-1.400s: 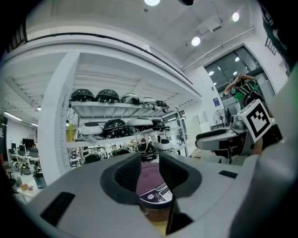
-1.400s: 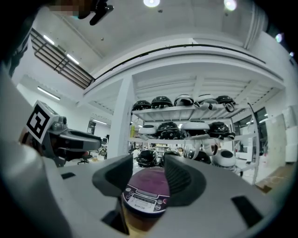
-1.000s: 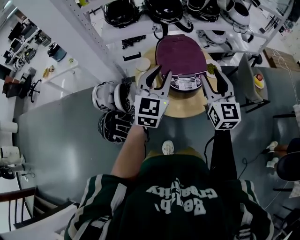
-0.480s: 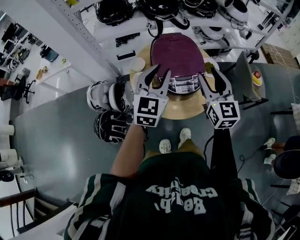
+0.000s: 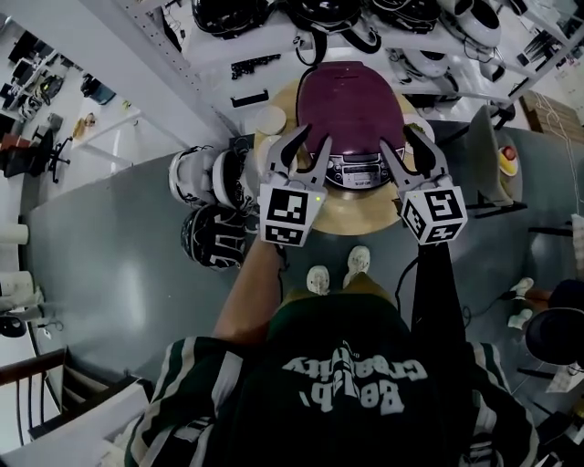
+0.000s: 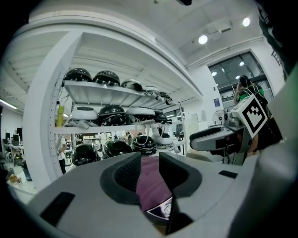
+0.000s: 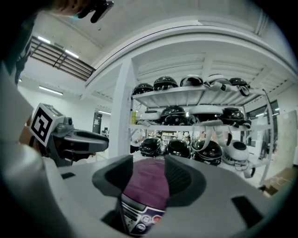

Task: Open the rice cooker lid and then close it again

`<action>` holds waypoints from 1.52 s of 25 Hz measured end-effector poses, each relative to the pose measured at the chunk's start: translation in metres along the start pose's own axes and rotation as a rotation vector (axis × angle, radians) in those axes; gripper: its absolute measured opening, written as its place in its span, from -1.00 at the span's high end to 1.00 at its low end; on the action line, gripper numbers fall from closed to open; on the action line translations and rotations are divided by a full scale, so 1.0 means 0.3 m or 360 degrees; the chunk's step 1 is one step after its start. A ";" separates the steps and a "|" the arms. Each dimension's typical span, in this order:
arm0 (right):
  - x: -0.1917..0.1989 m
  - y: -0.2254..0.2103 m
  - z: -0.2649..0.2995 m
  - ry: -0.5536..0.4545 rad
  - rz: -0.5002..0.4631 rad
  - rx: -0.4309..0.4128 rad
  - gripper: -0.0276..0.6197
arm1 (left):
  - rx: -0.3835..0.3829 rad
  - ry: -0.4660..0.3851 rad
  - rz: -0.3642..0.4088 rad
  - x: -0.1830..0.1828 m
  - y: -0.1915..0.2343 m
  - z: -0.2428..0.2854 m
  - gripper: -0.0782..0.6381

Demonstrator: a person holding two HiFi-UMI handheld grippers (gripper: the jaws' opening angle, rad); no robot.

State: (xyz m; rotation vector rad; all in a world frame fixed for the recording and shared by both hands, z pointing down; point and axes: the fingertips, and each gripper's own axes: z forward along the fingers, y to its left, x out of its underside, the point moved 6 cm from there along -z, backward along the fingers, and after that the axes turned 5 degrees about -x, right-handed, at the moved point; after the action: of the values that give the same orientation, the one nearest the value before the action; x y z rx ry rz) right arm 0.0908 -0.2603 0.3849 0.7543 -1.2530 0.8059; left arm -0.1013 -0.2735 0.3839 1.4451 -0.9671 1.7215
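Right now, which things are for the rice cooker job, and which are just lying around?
For the job:
- rice cooker, with its purple lid shut
- left gripper, open
- right gripper, open
- round table under the cooker

Just lying about:
- helmets on the floor
- helmets on the shelves
- white round thing beside the cooker

Bright, even ceiling lamps (image 6: 202, 39) light sharp pictures; gripper views bend and darken at edges.
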 end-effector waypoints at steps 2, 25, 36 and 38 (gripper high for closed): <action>0.024 0.010 0.027 0.0073 0.0002 -0.0057 0.23 | -0.0003 0.0012 0.0000 0.011 0.001 0.004 0.48; 0.284 0.141 0.132 0.0645 0.0040 -0.0376 0.29 | 0.0026 0.0076 -0.0037 0.070 -0.003 0.022 0.48; 0.292 0.168 0.139 0.0674 0.0008 -0.0319 0.16 | 0.0004 0.0063 -0.0071 0.075 0.016 -0.002 0.48; 0.295 0.171 0.136 0.0681 0.0002 -0.0325 0.14 | 0.0008 0.0058 -0.0069 0.073 0.012 -0.007 0.48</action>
State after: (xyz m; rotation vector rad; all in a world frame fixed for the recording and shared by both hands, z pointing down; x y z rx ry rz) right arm 0.0375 -0.2587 0.4813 0.3885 -0.9313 0.7770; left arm -0.1087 -0.2727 0.4050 1.4228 -0.9064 1.7143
